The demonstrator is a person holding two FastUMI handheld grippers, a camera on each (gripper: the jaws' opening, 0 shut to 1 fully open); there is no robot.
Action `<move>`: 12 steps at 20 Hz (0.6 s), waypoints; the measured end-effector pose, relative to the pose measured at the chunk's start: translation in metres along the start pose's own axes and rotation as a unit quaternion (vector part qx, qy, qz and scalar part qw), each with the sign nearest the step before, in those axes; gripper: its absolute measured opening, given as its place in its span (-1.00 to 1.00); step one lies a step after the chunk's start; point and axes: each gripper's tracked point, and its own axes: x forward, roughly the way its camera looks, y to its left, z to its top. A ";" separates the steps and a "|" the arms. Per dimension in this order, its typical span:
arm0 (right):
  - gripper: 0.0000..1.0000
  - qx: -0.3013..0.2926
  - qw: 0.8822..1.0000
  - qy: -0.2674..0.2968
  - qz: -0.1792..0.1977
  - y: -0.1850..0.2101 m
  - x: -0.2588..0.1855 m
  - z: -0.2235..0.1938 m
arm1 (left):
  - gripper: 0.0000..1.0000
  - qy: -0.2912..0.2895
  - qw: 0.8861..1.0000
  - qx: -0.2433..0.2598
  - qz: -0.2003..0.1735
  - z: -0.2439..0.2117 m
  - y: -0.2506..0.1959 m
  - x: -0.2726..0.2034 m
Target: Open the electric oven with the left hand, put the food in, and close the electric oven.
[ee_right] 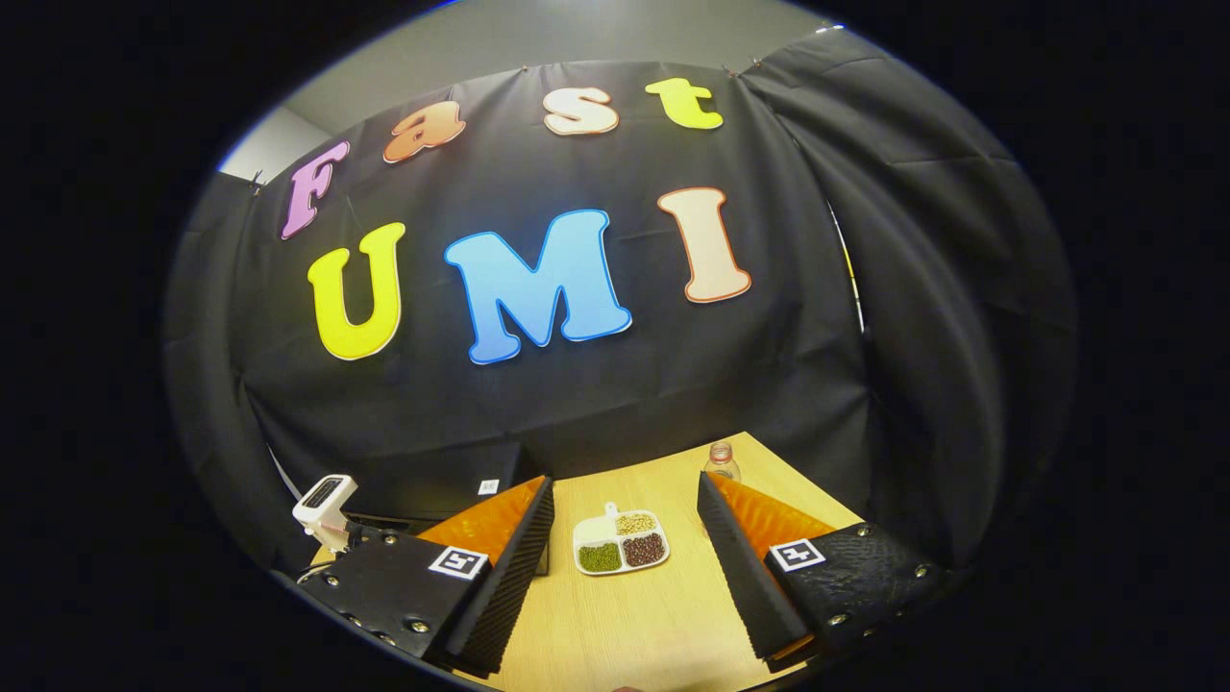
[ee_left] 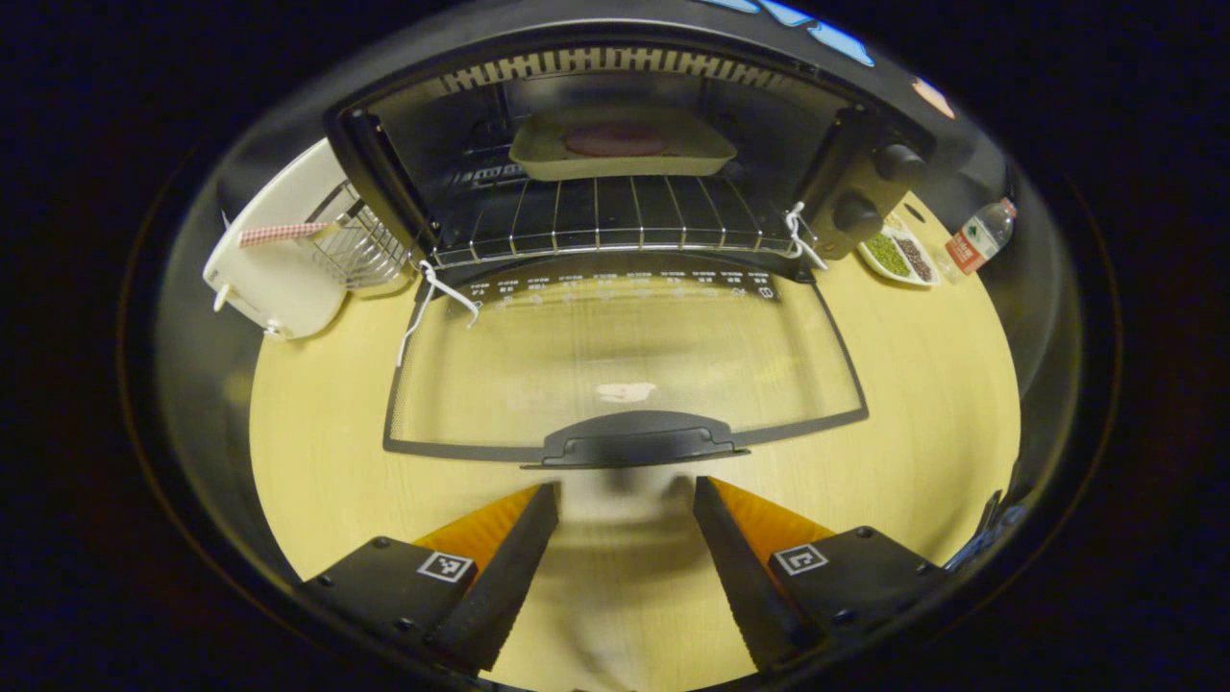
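your left gripper (ee_left: 625,567) hangs low over the wooden table (ee_left: 317,452), jaws spread wide w/ nothing between them, fingertips just short of the oven door handle (ee_left: 634,444) but apart from it. the glass door (ee_left: 625,356) lies fully dropped open, flat toward you, handle at its near edge. past the door is the oven (ee_left: 615,163) cavity w/ a wire rack (ee_left: 605,216); the food tray (ee_left: 620,144) sits on the rack toward the back, a dark reddish piece of food in it. two knobs (ee_left: 879,187) are on the oven's right front panel. white cords (ee_left: 432,298) hang at both door hinges. left of the oven there's a white appliance (ee_left: 274,259) w/ a wire basket (ee_left: 360,245). right of the oven, a divided dish of beans (ee_left: 898,255), then a water bottle (ee_left: 975,235) farther out.

your right gripper (ee_right: 625,567) is also spread apart, holding nothing, above the table (ee_right: 625,625). between its fingers, farther off, you see the bean dish (ee_right: 621,543); the bottle (ee_right: 721,461) stands behind it near the table's far edge. at left, a white device (ee_right: 325,505) beside the dark oven body (ee_right: 452,485).
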 end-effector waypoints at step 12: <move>0.83 0.005 1.000 0.011 0.003 0.008 0.000 -0.008 | 0.94 0.010 1.000 0.004 0.004 0.005 0.002 0.009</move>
